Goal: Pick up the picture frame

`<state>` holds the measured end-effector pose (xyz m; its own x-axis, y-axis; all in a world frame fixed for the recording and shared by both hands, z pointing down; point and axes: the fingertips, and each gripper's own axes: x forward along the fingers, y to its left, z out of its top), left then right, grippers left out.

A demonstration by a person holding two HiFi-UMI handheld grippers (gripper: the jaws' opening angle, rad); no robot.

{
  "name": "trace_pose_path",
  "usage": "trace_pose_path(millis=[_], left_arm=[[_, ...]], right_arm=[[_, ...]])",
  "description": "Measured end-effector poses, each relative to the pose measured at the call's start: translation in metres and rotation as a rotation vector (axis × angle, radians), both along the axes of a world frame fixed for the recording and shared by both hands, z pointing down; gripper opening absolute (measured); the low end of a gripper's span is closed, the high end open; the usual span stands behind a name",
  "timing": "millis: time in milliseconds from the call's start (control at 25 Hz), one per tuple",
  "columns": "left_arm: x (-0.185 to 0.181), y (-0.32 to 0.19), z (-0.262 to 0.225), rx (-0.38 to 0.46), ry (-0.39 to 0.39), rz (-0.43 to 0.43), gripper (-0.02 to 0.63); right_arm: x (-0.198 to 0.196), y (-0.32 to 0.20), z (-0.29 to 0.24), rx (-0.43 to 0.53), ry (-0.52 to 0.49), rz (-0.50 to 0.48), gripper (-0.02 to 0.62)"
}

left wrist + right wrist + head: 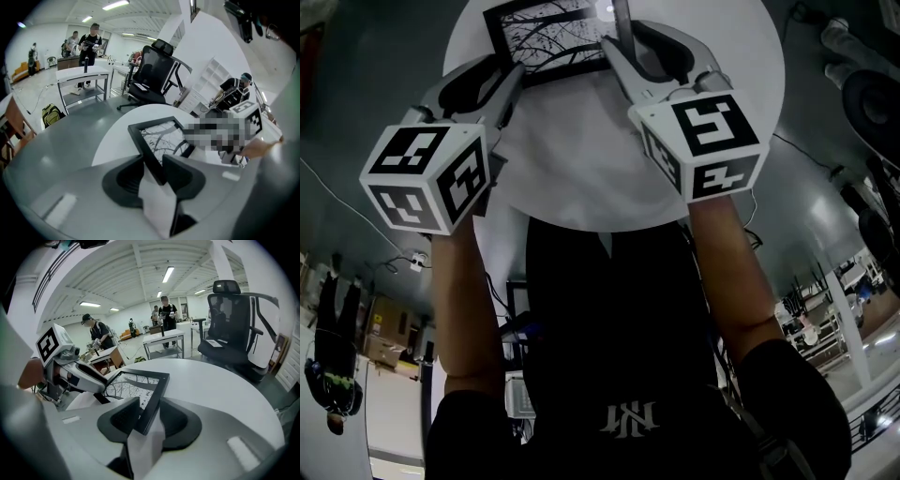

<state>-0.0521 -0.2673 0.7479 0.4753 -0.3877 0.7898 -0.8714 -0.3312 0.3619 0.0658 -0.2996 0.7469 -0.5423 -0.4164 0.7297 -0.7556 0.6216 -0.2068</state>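
Observation:
A black picture frame (546,37) with a bare-branch print lies at the far side of the round white table (581,178). My left gripper (511,67) grips its left edge. In the left gripper view the frame's black bar (145,150) runs between the two jaws of the left gripper (152,166), and they press on it. My right gripper (619,33) grips the frame's right edge. In the right gripper view that corner of the frame (150,404) sits tilted between the jaws of the right gripper (147,411), with the print facing left.
A black office chair (157,70) (234,319) stands just beyond the table. Further back are grey work tables (84,79) and several standing people (164,310). The table's rim (253,394) curves close on the right.

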Motion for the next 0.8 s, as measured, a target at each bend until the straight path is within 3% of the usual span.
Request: trace_pose_path(millis=[520,800], left_arm=[[-0.002,-0.001,-0.002,0.035,0.001,-0.011,0.12],[-0.002,-0.002,-0.017,0.091,-0.006,-0.012,0.118]], right_arm=[[0.002,0.0,-0.001,-0.003,-0.024,0.064,0.103],[0.003,0.001,-0.018,0.053,-0.05,0.074,0.1]])
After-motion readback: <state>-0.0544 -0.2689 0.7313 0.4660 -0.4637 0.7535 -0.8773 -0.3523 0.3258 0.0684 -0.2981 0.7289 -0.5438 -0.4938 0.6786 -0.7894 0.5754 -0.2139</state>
